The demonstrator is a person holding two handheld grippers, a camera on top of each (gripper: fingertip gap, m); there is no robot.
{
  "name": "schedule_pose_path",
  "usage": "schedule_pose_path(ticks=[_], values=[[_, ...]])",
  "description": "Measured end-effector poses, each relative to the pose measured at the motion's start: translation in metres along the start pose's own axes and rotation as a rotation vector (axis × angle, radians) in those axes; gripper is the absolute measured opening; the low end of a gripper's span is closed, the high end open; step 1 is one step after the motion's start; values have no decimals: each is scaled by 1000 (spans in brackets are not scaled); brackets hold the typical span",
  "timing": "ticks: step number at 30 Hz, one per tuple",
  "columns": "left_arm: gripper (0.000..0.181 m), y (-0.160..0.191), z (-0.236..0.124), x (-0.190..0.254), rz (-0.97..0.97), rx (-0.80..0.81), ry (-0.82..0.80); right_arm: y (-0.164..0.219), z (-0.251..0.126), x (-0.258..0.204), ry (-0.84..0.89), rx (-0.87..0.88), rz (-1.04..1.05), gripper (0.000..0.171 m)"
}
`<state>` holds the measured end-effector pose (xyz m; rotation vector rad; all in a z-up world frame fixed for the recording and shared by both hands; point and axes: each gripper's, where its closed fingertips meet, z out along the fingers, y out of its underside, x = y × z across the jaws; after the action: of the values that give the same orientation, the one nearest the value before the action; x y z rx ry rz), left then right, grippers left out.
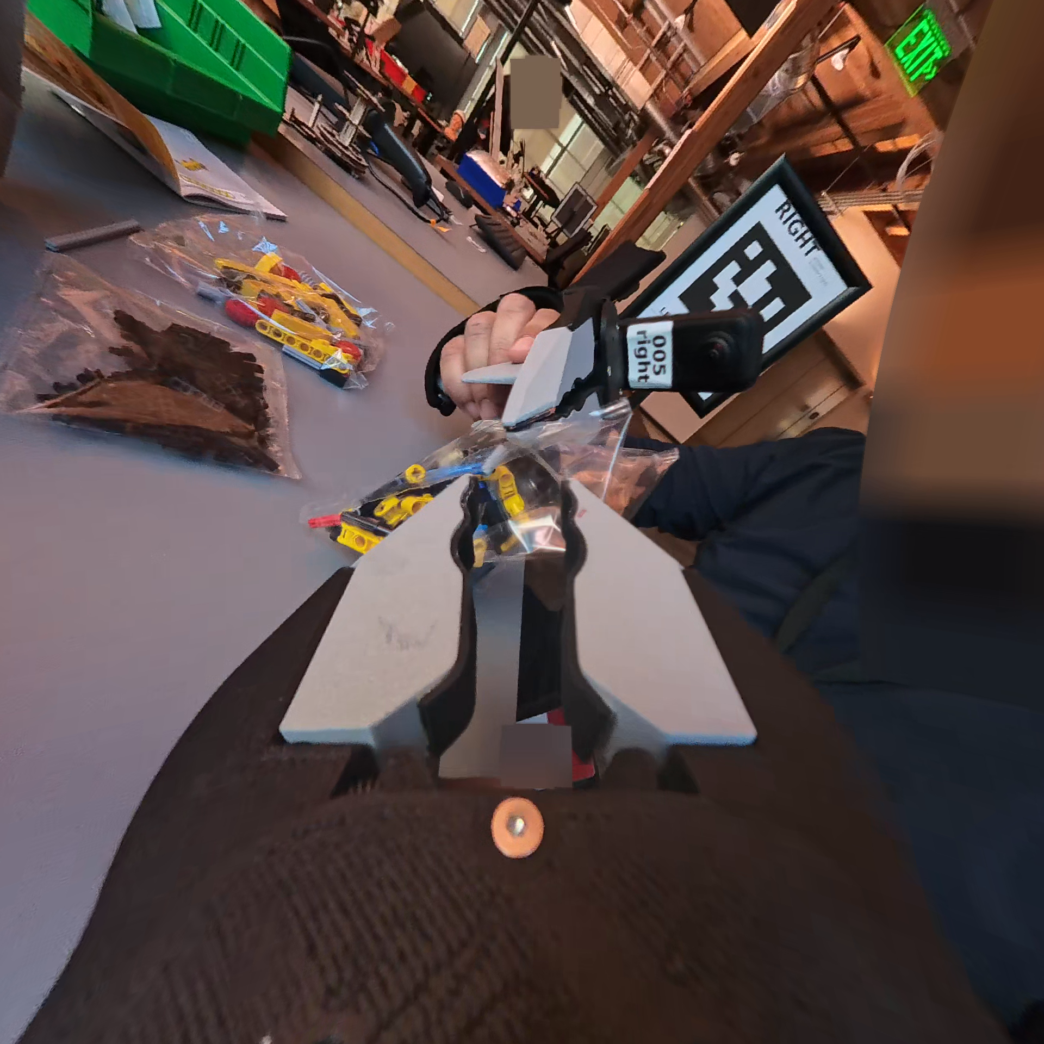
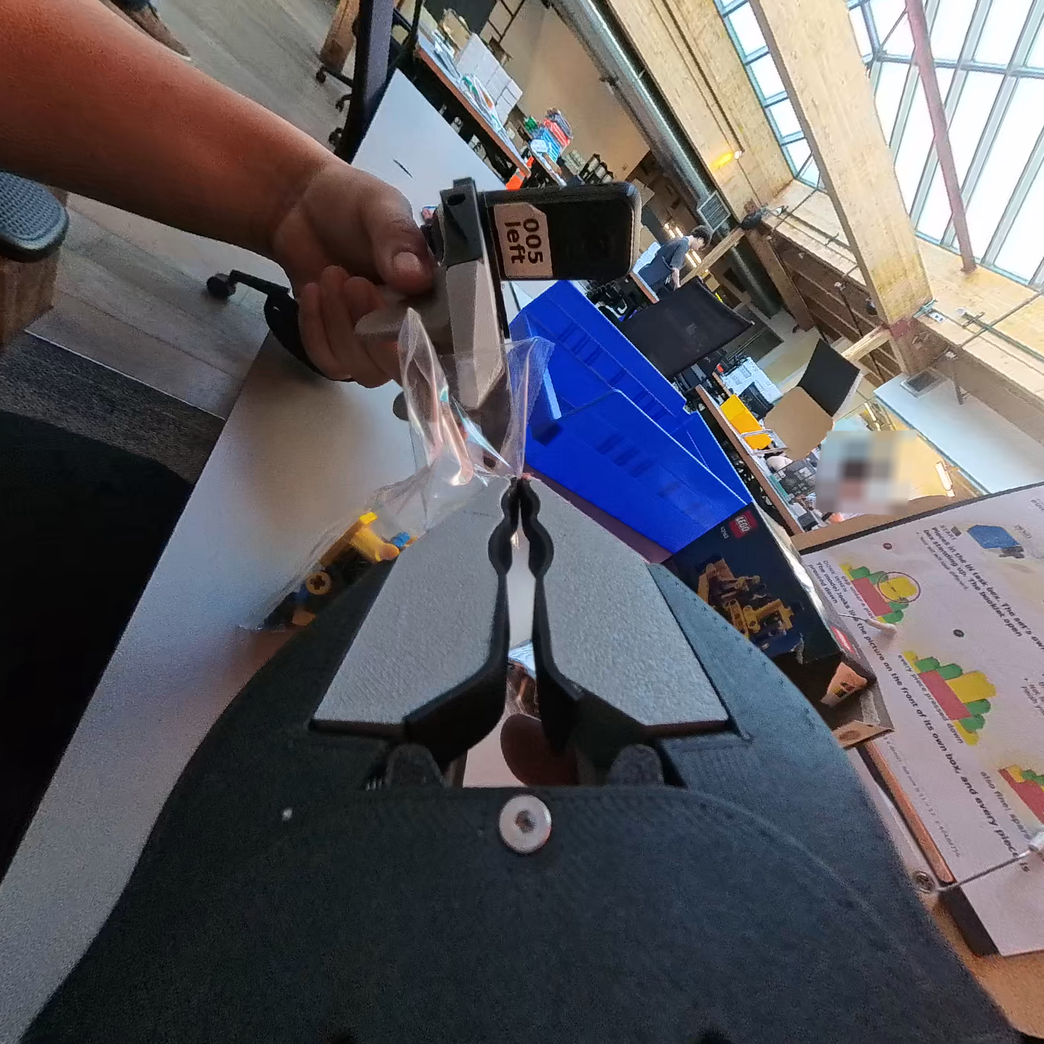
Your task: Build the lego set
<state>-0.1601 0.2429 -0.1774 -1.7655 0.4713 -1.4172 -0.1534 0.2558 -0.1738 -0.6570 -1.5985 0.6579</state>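
Note:
A clear plastic bag [image 1: 395,508] of small yellow, blue and black lego parts hangs between both grippers, its lower end on the grey table [image 1: 113,565]. My left gripper [image 1: 517,491] is shut on bunched plastic of the bag, jaws held slightly apart by it. My right gripper [image 2: 517,487] is shut on a corner of the bag [image 2: 446,452], fingertips touching. The right gripper [image 1: 508,423] shows just above the left one's tips. The left gripper [image 2: 480,404] shows above the right one, pinching the film.
A bag of yellow and red parts [image 1: 294,310] and a bag of dark parts [image 1: 169,384] lie to the left. A booklet [image 1: 209,181] and green bin [image 1: 186,62] are behind. Blue bins [image 2: 610,429], the set's box [image 2: 751,599] and an instruction board [image 2: 932,649] stand right. Left and right tips are no more than a few centimetres apart.

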Motion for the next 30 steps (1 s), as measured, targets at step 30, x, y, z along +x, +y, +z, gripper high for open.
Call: schedule_pose_path(ticks=[30], values=[[0, -10, 0, 18, 717, -154, -355, -17, -7, -4, -156, 113, 331, 31]])
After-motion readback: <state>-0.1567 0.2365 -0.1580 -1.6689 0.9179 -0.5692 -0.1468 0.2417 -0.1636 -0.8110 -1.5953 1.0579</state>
